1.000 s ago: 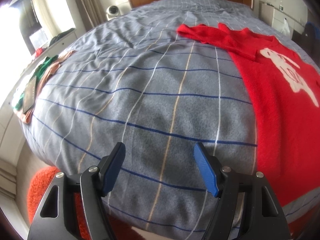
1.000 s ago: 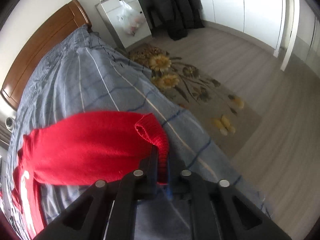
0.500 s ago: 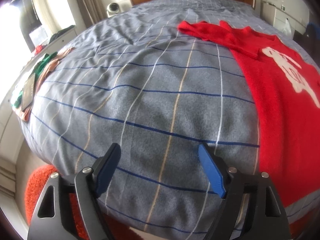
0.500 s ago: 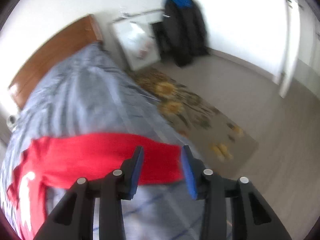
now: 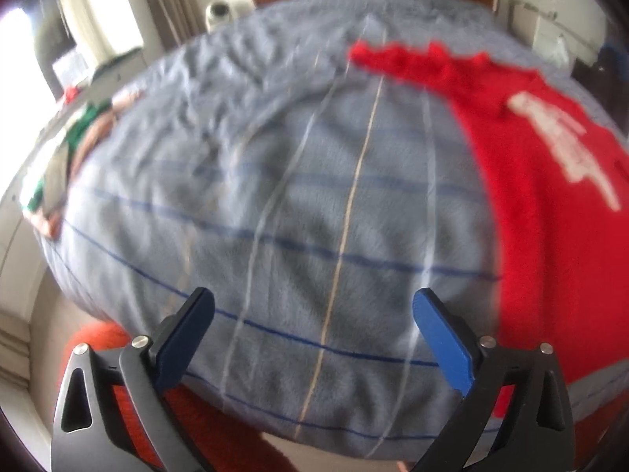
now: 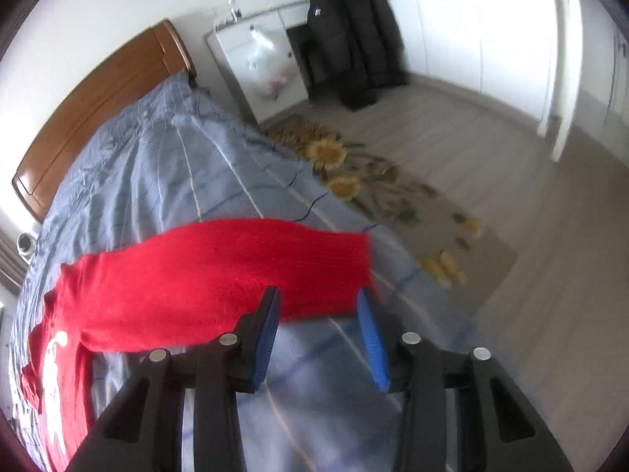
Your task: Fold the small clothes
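Note:
A red knit sweater with a white print lies spread flat on the grey checked bed cover, on the right of the left wrist view. My left gripper is open and empty over bare cover near the foot edge, left of the sweater. In the right wrist view one sweater sleeve lies stretched out across the cover toward the bed's side edge. My right gripper is open and empty, just short of the sleeve's cuff end.
Other clothes lie at the bed's far left edge. A wooden headboard stands at the far end. A white cabinet, a hanging dark coat and a flowered rug are beside the bed. An orange rug lies below.
My right gripper opened and let go of the sleeve cuff, which now lies flat on the cover, then drew back. My left gripper opened wider and pulled back slightly.

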Tool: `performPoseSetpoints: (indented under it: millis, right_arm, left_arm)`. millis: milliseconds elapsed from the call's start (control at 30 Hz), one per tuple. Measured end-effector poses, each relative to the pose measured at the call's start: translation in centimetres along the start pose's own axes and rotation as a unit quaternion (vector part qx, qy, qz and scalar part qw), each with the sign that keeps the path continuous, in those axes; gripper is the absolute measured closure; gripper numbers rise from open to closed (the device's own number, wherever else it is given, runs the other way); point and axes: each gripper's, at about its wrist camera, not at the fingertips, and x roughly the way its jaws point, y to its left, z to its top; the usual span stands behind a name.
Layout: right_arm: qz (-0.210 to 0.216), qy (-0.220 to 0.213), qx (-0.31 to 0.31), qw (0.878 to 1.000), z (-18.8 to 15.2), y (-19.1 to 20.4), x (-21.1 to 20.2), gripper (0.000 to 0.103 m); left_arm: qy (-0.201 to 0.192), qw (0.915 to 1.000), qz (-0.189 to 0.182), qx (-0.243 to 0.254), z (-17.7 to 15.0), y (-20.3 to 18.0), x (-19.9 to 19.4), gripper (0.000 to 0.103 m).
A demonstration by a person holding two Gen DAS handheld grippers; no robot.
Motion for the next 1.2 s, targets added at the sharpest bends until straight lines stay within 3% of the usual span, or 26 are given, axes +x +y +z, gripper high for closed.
performPoseSetpoints:
  millis: [100,233,333,467,533,567,600,633,700,800,867,1033,1167,1200]
  right_arm:
    - [0.022,-0.026,-0.057,0.998,-2.4,1.9,-4.2,0.055]
    - [0.045,-0.038,-0.115,0.992,-7.0,4.5,-7.4,0.045]
    - [0.072,-0.028,-0.11,0.991,-10.1,6.0,-8.1,0.045]
    - [0.109,-0.001,-0.094,0.99,-13.7,7.8,-7.8,0.045]
    - [0.116,0.013,-0.095,0.989,-15.3,8.5,-7.2,0.045]
    - [0.118,0.018,-0.097,0.988,-15.9,8.9,-7.0,0.045]
    - [0.118,0.023,-0.103,0.987,-16.8,9.3,-6.9,0.045]
    - [0.119,0.025,-0.108,0.987,-17.1,9.6,-6.7,0.045]
    - [0.12,0.022,-0.129,0.984,-17.6,10.2,-7.1,0.045]
    - [0.13,0.009,-0.144,0.981,-17.7,10.9,-7.6,0.045]
    - [0.129,0.004,-0.151,0.98,-18.0,11.2,-7.8,0.045]
    - [0.14,0.01,-0.166,0.976,-18.6,11.9,-7.5,0.045]
    - [0.14,0.009,-0.181,0.973,-19.0,12.6,-7.7,0.045]
    - [0.14,0.006,-0.184,0.973,-19.0,12.7,-7.9,0.045]
  left_arm:
    - [-0.059,0.997,-0.03,0.04,2.4,-1.2,-3.1,0.002]
    - [-0.119,0.9794,-0.066,0.149,7.8,-5.3,-4.1,0.001]
    - [-0.117,0.9579,-0.073,0.252,10.9,-9.8,-1.1,0.001]
    - [-0.068,0.9586,-0.08,0.265,13.2,-13.8,4.8,0.002]
    - [-0.059,0.9616,-0.063,0.261,13.5,-14.9,7.0,0.014]
    - [-0.052,0.9644,-0.056,0.253,13.7,-15.3,8.1,0.036]
    - [-0.035,0.9691,-0.064,0.236,13.8,-15.2,9.1,0.079]
    - [-0.016,0.9756,-0.08,0.204,14.3,-14.5,9.7,0.097]
    - [-0.026,0.9856,-0.109,0.126,14.9,-11.3,8.5,0.095]
    - [-0.051,0.9884,-0.127,0.066,15.3,-5.3,5.6,0.095]
    - [-0.06,0.991,-0.111,0.046,15.7,-0.9,4.3,0.095]
    - [-0.051,0.998,-0.019,0.031,17.1,8.1,5.4,0.091]
    - [-0.014,0.9994,0.018,-0.027,16.0,13.0,8.1,0.09]
    - [-0.004,0.9985,0.026,-0.049,15.4,14.0,8.8,0.082]
